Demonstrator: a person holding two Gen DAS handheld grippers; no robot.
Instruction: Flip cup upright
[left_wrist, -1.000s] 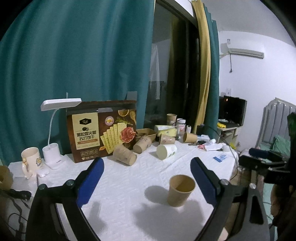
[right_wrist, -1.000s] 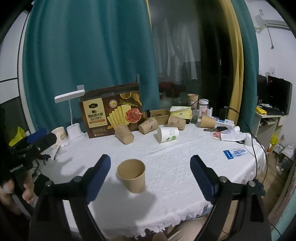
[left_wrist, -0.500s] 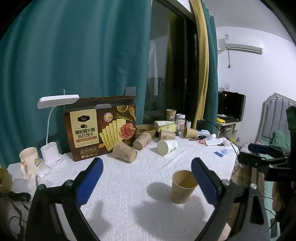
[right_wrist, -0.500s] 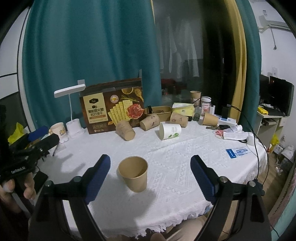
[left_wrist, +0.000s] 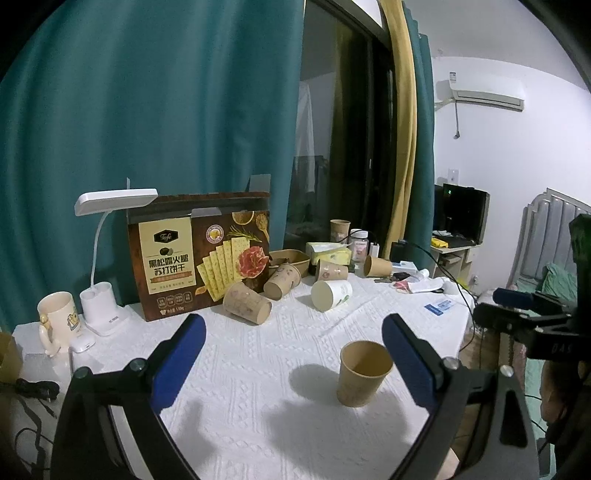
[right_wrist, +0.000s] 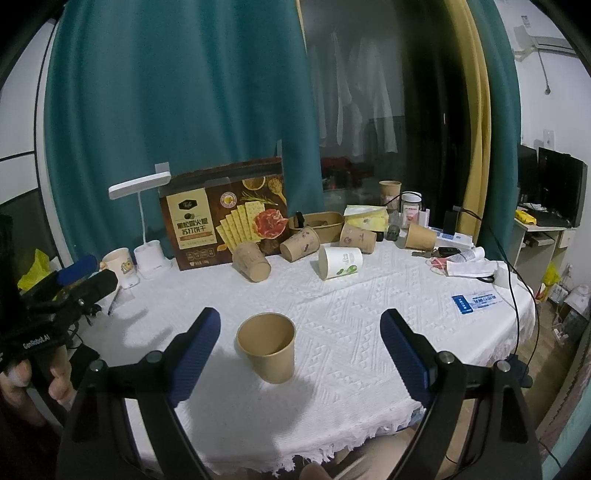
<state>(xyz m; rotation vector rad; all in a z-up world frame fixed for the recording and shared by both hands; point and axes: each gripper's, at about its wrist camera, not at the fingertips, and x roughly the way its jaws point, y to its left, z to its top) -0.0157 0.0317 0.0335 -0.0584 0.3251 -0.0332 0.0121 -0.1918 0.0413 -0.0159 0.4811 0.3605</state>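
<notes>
From where I sit, both sets of fingers are spread wide and hold nothing. The right gripper hovers low over the near edge of the tabletop, and the brown paper cup stands mouth-up just ahead of it, a little toward its left finger, at about 11 o'clock from the midpoint and touching neither pad. In the left wrist view the left gripper sees the same brown paper cup at about 3 o'clock, close beside its right finger but apart from it.

I judge this cup done: it rests on its base on the white cloth, rim level. So the step in hand looks like clearing away and choosing the next one. To do that well I would lift straight up before swinging, because the light cup sits close to a finger in each view and a sideways brush would tip it.

Farther off, at 12 o'clock, several cups lie on their sides: a patterned brown cup, and a white cup with its mouth toward me. For any of those I would come in across the wall, squeeze gently since paper crushes, and rotate until the base faces down. Behind them stands the cracker box.
</notes>
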